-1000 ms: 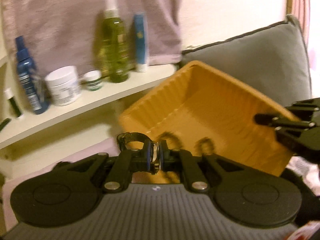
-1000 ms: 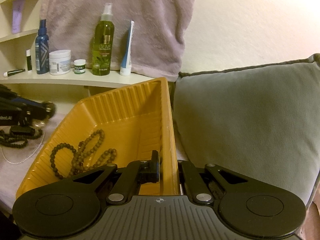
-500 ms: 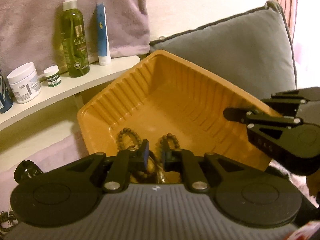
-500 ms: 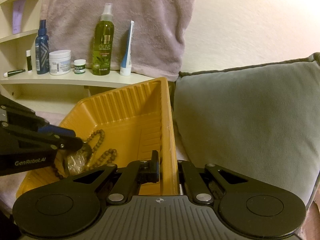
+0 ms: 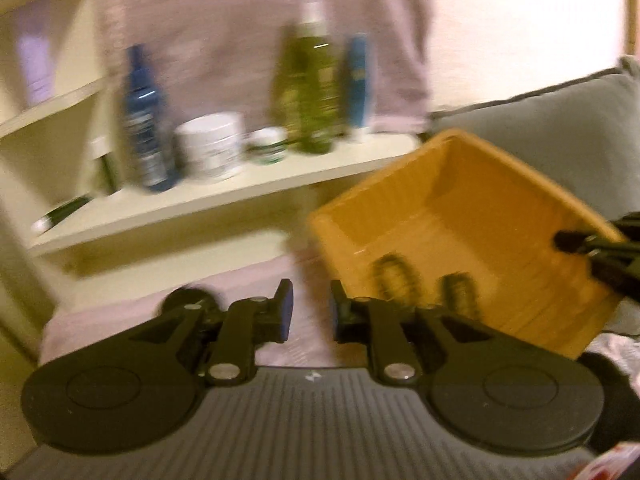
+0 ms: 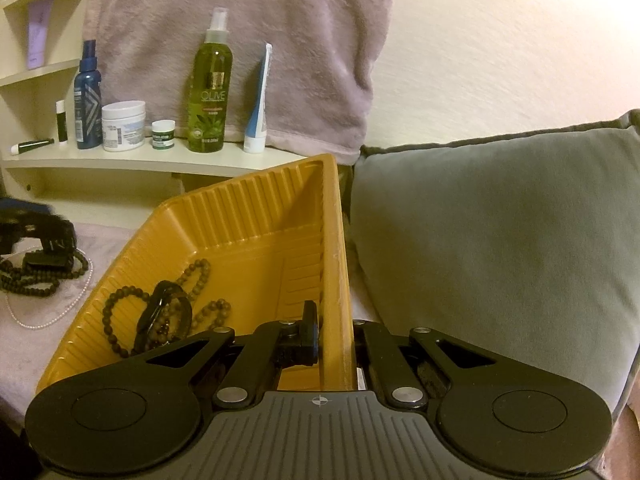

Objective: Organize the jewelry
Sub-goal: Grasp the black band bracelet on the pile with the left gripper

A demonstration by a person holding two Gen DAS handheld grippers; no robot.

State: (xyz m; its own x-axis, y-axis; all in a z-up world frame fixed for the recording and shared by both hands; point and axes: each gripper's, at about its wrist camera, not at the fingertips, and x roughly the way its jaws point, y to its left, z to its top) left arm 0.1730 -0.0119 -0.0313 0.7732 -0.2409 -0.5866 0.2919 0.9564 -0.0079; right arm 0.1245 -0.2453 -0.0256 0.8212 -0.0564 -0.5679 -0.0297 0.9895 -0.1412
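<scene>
**Right-wrist view: beads in the tray, more waiting outside**

Right-wrist view shows wooden bead strands (image 6: pixel 200 280) and a dark bracelet (image 6: pixel 162 312) lying in the yellow tray (image 6: pixel 256 216), whose thin right wall the right gripper (image 6: pixel 334 340) pinches shut. Limp and light, such strands likely slither; best pinched mid-loop. More dark beads (image 6: pixel 32 280) and a pearl string (image 6: pixel 60 312) lie on the cloth left of the tray. The left gripper (image 5: pixel 311 312), blurred, has just been opening, nothing between its jaws.
</scene>
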